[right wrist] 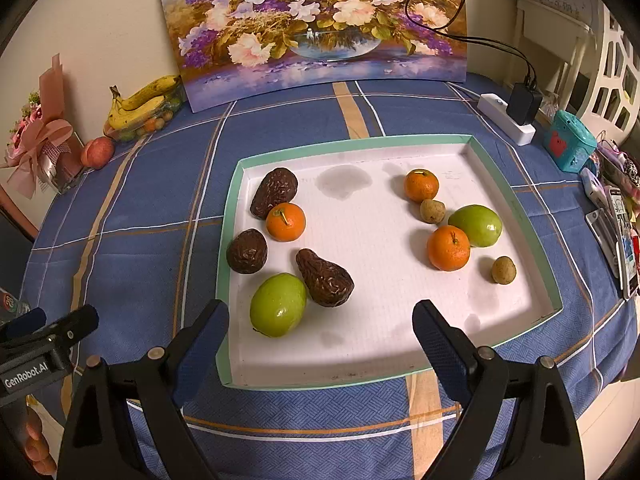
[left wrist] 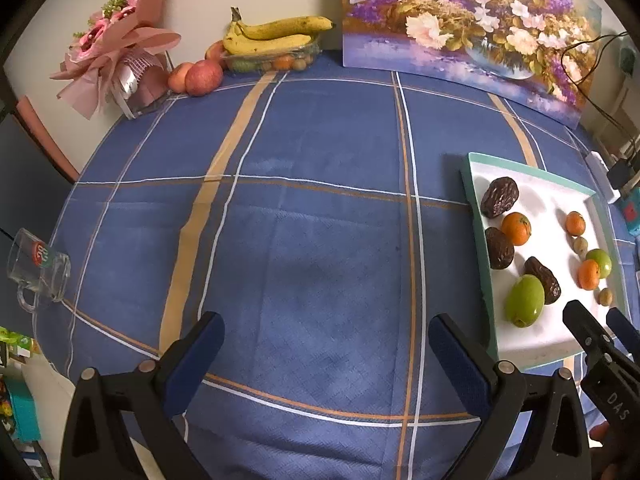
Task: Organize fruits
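Both grippers – left and right – hung with jaws apart and empty, the fruit in the tray whole only from the right camera – the mug only from the left.

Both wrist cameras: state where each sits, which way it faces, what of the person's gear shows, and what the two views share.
Left wrist: on the left gripper, tilted down at bare blue tablecloth; jaws open, empty; right gripper intrudes beside the tray.
Right wrist: on the right gripper, tilted down over the tray's near edge; jaws open, empty; left gripper and fingertips show.
Shared: tray of fruit, bananas, flower painting, bouquet.
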`<action>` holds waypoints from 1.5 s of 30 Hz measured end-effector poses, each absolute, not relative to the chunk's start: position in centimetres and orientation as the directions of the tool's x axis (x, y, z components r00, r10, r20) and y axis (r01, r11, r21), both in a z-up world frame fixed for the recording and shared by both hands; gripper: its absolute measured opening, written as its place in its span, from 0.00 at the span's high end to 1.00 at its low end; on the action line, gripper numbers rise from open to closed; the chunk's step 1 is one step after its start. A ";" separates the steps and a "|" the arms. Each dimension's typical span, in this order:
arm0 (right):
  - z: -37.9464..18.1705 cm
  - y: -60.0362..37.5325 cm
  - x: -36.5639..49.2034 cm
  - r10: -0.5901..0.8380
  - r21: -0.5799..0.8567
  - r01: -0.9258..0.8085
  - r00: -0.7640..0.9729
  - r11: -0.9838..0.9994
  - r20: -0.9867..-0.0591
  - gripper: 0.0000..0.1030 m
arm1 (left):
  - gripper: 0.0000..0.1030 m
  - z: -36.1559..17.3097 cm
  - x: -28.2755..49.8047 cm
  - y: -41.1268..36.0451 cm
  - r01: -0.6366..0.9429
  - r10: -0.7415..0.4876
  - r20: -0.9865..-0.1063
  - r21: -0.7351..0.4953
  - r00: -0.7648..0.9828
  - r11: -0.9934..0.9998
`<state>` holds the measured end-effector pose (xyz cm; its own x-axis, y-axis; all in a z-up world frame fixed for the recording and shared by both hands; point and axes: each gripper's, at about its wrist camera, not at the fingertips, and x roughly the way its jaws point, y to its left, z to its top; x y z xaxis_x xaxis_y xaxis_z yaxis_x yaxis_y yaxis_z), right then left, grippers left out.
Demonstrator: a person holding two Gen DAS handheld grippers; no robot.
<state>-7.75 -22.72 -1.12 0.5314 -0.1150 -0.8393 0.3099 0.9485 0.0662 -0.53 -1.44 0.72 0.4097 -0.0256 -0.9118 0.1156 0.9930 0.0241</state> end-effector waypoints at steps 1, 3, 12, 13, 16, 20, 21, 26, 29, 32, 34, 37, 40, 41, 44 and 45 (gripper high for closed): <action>-1.1 -22.7 -7.7 -0.115 0.066 0.310 0.531 0.948 -0.840 0.09 | 0.00 0.8 -0.5 -1.4 0.114 -0.026 -0.912 0.023 0.410 0.993; -1.2 -22.8 -7.7 -0.115 0.066 0.311 0.529 0.948 -0.841 0.09 | 0.00 0.8 -0.6 -1.4 0.110 -0.028 -0.912 0.019 0.410 0.994; -1.2 -22.8 -7.7 -0.119 0.065 0.319 0.525 0.946 -0.843 0.09 | 0.00 0.8 -0.6 -1.4 0.112 -0.030 -0.913 0.018 0.407 0.994; -1.2 -22.8 -7.7 -0.119 0.065 0.319 0.524 0.945 -0.843 0.09 | 0.00 0.8 -0.6 -1.3 0.113 -0.030 -0.913 0.018 0.407 0.993; -1.3 -22.8 -7.7 -0.119 0.064 0.319 0.522 0.946 -0.844 0.09 | 0.00 0.8 -0.6 -1.3 0.110 -0.032 -0.913 0.014 0.406 0.994; -1.3 -22.8 -7.7 -0.119 0.064 0.320 0.522 0.945 -0.845 0.09 | 0.00 0.7 -0.5 -1.2 0.105 -0.032 -0.914 0.012 0.404 0.994; -1.3 -22.8 -7.7 -0.120 0.064 0.320 0.522 0.945 -0.845 0.09 | 0.00 0.7 -0.5 -1.2 0.105 -0.032 -0.914 0.012 0.404 0.994; -1.3 -22.8 -7.7 -0.120 0.064 0.321 0.522 0.945 -0.844 0.09 | 0.00 0.7 -0.5 -1.2 0.106 -0.033 -0.914 0.012 0.404 0.994; -1.4 -22.8 -7.6 -0.119 0.064 0.320 0.521 0.945 -0.845 0.09 | 0.00 0.7 -0.5 -1.2 0.106 -0.032 -0.914 0.012 0.405 0.994; -1.4 -22.9 -7.7 -0.119 0.063 0.319 0.521 0.946 -0.845 0.09 | 0.00 0.8 -0.5 -1.2 0.105 -0.031 -0.914 0.012 0.404 0.994; -1.4 -22.8 -7.7 -0.119 0.064 0.319 0.521 0.946 -0.845 0.09 | 0.00 0.8 -0.6 -1.2 0.103 -0.031 -0.914 0.012 0.404 0.995; -1.4 -22.8 -7.7 -0.120 0.063 0.320 0.520 0.945 -0.846 0.09 | 0.00 0.8 -0.6 -1.2 0.103 -0.031 -0.914 0.011 0.404 0.995; -1.6 -22.8 -7.8 -0.120 0.062 0.319 0.518 0.946 -0.847 0.09 | 0.00 0.8 -0.6 -1.2 0.104 -0.031 -0.914 0.012 0.404 0.994; -1.7 -22.8 -7.8 -0.120 0.062 0.319 0.518 0.946 -0.847 0.09 | 0.00 0.8 -0.6 -1.2 0.104 -0.032 -0.914 0.012 0.405 0.994; -1.6 -22.8 -7.7 -0.120 0.062 0.320 0.518 0.946 -0.847 0.09 | 0.00 0.7 -0.6 -1.2 0.104 -0.031 -0.914 0.012 0.405 0.994; -1.7 -22.8 -7.8 -0.120 0.062 0.320 0.518 0.945 -0.847 0.09 | 0.00 0.7 -0.6 -1.2 0.104 -0.031 -0.914 0.012 0.405 0.994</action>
<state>-7.76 -22.81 -1.66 0.5176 -0.1199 -0.8472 0.3199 0.9455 0.0616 -0.59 -1.23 0.75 0.4045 -0.0315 -0.9140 0.1041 0.9945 0.0118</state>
